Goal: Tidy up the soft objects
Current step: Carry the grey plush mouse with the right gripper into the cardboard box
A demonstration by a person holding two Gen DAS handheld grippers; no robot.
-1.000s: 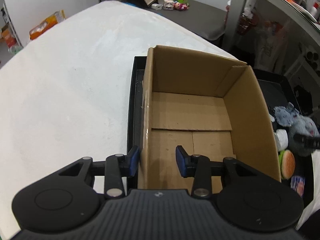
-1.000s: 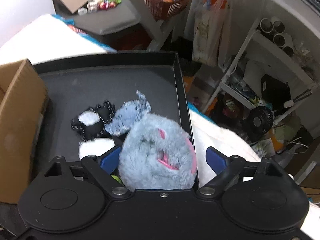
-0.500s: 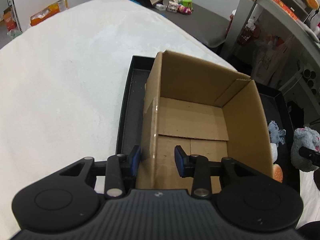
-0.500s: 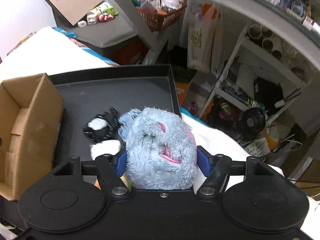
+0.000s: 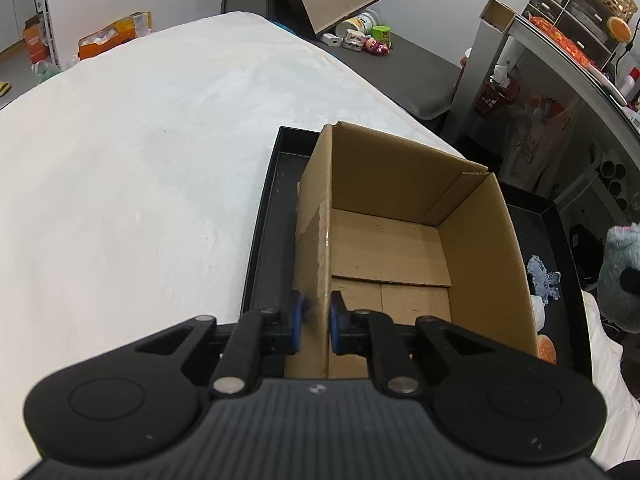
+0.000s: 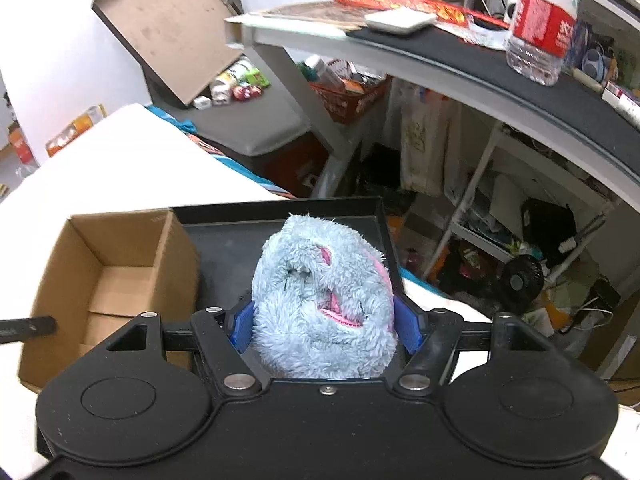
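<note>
Two tools: your left tool (image 5: 316,322) has just closed on the empty cardboard box (image 5: 404,240) wall, lower centre; your right tool (image 6: 326,326) clamps the blue plush (image 6: 324,304) above the black tray (image 6: 280,216), box at left.

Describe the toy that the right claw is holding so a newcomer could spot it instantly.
Start at the black tray with the open cardboard box on it. Just above the tray, the right claw is shut on a fluffy pale-blue plush. Pink stitched patches distinguish it.

Cluttered home room, bed (image 5: 140,168), desk (image 6: 460,56), shelves (image 6: 520,240)
</note>
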